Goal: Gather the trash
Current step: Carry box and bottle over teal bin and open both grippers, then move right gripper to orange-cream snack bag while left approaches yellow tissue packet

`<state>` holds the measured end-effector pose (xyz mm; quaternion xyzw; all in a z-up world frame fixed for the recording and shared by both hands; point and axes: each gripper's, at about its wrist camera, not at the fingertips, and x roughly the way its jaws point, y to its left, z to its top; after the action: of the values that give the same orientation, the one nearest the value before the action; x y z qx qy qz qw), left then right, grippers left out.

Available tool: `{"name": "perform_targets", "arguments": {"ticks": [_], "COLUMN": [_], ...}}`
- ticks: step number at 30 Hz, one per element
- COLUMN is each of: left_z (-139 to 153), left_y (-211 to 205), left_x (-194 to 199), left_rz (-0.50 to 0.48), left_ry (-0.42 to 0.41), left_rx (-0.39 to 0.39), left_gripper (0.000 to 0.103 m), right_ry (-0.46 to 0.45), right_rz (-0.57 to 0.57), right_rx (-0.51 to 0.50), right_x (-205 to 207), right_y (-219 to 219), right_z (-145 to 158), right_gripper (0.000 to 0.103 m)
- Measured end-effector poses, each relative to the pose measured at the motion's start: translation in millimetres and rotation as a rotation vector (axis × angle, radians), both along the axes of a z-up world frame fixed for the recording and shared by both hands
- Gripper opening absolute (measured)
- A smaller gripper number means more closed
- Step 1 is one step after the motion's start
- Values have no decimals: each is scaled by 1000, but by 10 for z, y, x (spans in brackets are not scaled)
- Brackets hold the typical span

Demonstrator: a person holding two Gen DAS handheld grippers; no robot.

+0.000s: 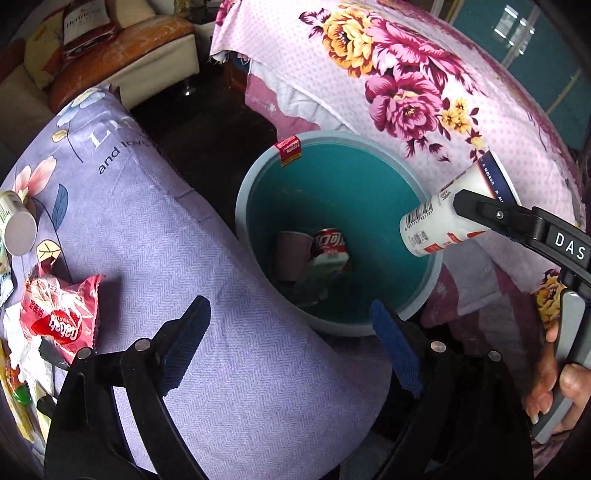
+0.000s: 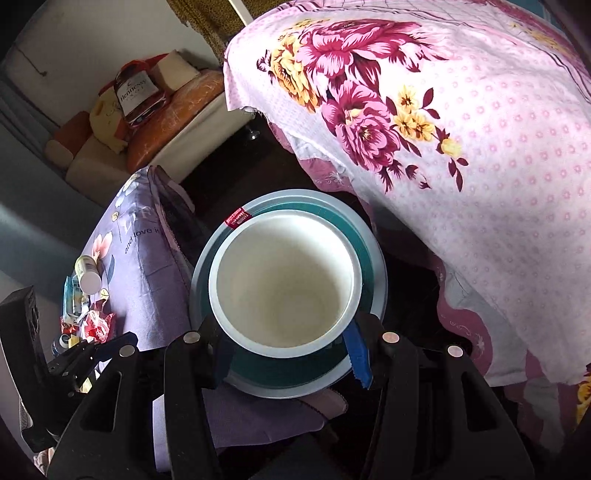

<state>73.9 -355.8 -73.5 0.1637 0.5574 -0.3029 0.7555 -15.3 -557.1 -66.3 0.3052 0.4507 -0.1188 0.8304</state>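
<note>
The right gripper (image 2: 284, 343) clamps a white paper cup (image 2: 284, 284), mouth toward the camera. Behind it sits the teal trash bin (image 2: 369, 254); wrappers (image 2: 92, 321) lie at nine o'clock.

- A round bin (image 1: 338, 236) stands on the floor between two cloth-covered surfaces: a bedsheet (image 1: 177, 266) on its left, a flowered blanket (image 1: 406, 85) on its right and behind.
- Inside the bin, at the bottom, lie a can (image 1: 330, 242) and other wrappers.
- A paper cup (image 2: 284, 278) is held by the right gripper (image 2: 284, 354) directly above the bin's mouth.
- On the bedsheet, at its left edge, lie a snack packet (image 1: 61, 317) and, behind it, a small bottle (image 1: 16, 221).
- A sofa (image 1: 147, 55) stands far behind, with a boxed bottle (image 1: 86, 27) on it.
</note>
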Motion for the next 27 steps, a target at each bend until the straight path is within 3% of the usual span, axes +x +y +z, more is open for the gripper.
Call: {"name": "perform_targets", "arguments": {"ticks": [6, 11, 27], "left_z": [12, 42, 277], "left_y": [212, 424, 1561], "left_x": [-5, -26, -65], "left_rz": [37, 65, 235], "left_ry": [26, 35, 25], "left_rx": [-23, -47, -152], "left_gripper": [89, 89, 92], "right_ry": [44, 71, 116], "right_rz": [25, 45, 191], "right_rx": [-4, 3, -49], "right_x": [51, 74, 323], "right_y": [111, 225, 1007], "right_z": [-48, -62, 140], "right_gripper": [50, 66, 83]}}
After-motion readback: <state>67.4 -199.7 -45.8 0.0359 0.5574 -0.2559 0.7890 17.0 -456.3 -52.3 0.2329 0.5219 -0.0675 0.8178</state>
